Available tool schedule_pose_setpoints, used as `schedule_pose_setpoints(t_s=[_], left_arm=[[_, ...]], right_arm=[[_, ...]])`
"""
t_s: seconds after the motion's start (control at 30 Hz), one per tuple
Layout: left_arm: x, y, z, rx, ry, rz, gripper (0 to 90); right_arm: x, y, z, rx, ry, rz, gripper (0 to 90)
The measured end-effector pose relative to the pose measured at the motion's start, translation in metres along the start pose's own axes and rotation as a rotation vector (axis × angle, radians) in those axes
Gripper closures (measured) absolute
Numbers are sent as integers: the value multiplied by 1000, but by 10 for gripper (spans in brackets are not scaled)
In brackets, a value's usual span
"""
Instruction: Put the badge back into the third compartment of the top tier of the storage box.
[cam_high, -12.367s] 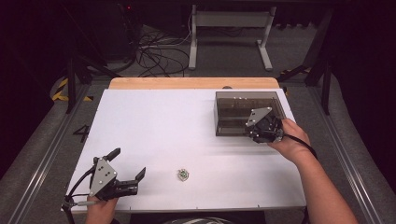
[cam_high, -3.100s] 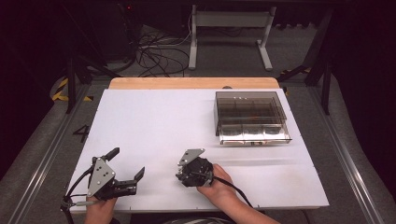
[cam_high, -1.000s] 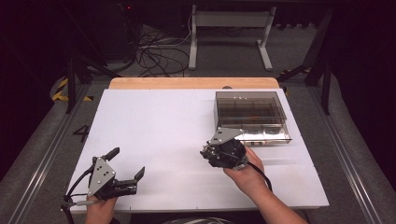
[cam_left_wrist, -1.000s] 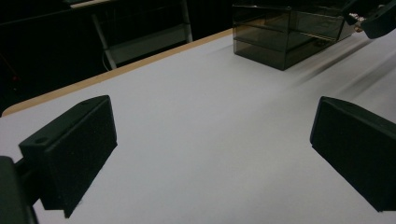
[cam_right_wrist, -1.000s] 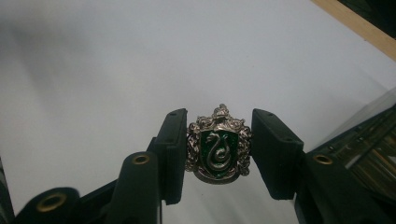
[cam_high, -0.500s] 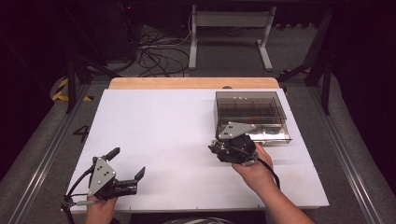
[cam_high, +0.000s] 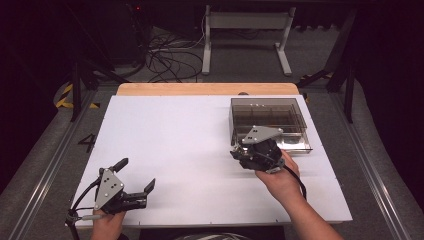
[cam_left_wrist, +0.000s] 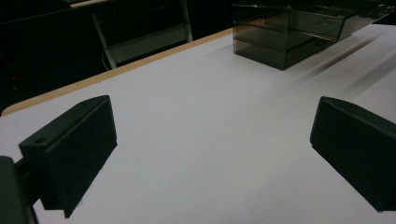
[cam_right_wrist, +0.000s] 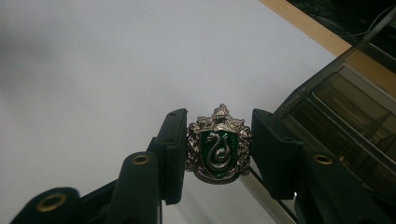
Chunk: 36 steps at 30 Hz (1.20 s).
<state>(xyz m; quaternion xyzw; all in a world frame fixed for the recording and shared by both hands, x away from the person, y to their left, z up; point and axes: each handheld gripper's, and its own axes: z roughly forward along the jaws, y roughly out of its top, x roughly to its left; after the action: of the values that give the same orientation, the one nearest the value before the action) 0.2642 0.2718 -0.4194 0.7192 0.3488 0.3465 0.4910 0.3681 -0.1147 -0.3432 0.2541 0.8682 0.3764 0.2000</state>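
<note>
A silver crest badge (cam_right_wrist: 217, 144) with a green shield and a snake on it sits between the jaws of my right gripper (cam_right_wrist: 217, 154), which is shut on it. In the high view the right gripper (cam_high: 246, 153) hangs over the white table (cam_high: 190, 135), just in front of the near left corner of a smoky clear box with compartments (cam_high: 267, 122). That box (cam_right_wrist: 345, 116) lies close at the right in the right gripper view. My left gripper (cam_high: 136, 181) rests at the table's near left, its jaws wide apart with nothing between them (cam_left_wrist: 210, 154).
The table's far edge is a wooden strip (cam_high: 207, 89). Beyond it the floor holds cables (cam_high: 167, 52) and a metal stand (cam_high: 245, 30). Bare white surface stretches between the two grippers. The box (cam_left_wrist: 292, 32) stands far off in the left gripper view.
My right gripper has carried the badge from the table's near middle toward the far right, up to the box. The left gripper has stayed in place.
</note>
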Motion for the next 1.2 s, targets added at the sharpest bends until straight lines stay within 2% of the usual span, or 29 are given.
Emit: schedule_pose_setpoints(t_s=[0.57,0.73,0.83,1.2], left_arm=[[1,0,1,2,0,-2,13],[0,0,1,4,-1,-2,13],[0,0,1,9,-3,-3,13],[0,0,1,8,-2,-4,13]], right_arm=[[-24,-7,-15,-3,-56,43,576],[-30,-9,-20,-4,-83,52,576],[-34,-10,-23,5,-119,52,576],[-52,-18,-28,14,-155,89,577]])
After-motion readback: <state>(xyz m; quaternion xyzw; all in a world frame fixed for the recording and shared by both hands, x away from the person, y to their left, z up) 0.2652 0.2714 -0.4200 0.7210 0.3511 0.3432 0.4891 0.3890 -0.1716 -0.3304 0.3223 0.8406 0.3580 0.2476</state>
